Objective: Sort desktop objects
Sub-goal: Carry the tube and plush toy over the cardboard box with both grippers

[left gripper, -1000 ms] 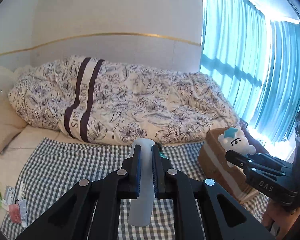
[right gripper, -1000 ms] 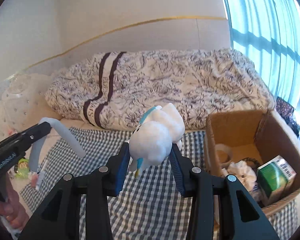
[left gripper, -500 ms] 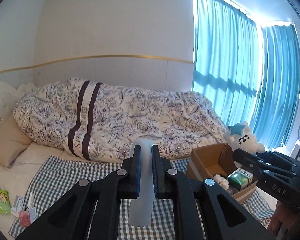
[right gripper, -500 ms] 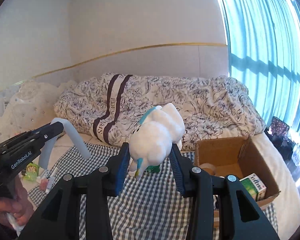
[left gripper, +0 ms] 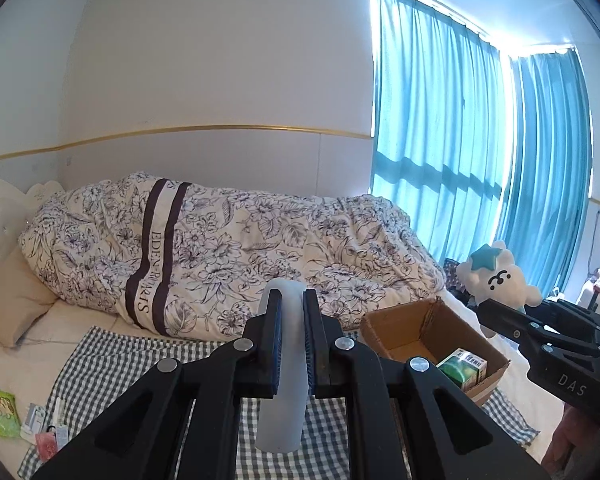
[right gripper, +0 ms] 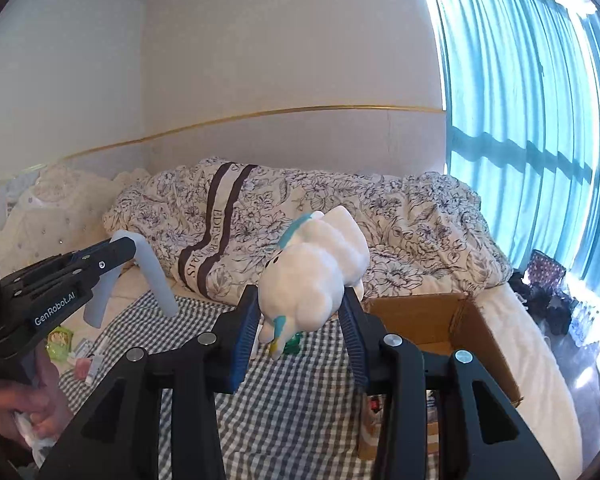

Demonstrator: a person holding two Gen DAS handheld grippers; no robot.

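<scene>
Both grippers are loaded: left gripper (left gripper: pixel 288 344) pinches a pale bent silicone strip (left gripper: pixel 281 408), floppy; right gripper (right gripper: pixel 300 332) squeezes a soft white plush toy (right gripper: pixel 314 276), light, cardboard box (right gripper: pixel 484 344) at three o'clock.

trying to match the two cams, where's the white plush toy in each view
Left wrist view: the white plush toy is at the far right edge, face towards the camera, held in the right gripper above the cardboard box.
Right wrist view: it fills the centre, clamped in the right gripper, seen from its side.
Shared landmark: the floral duvet with its two dark stripes, behind the toy in both.
</scene>
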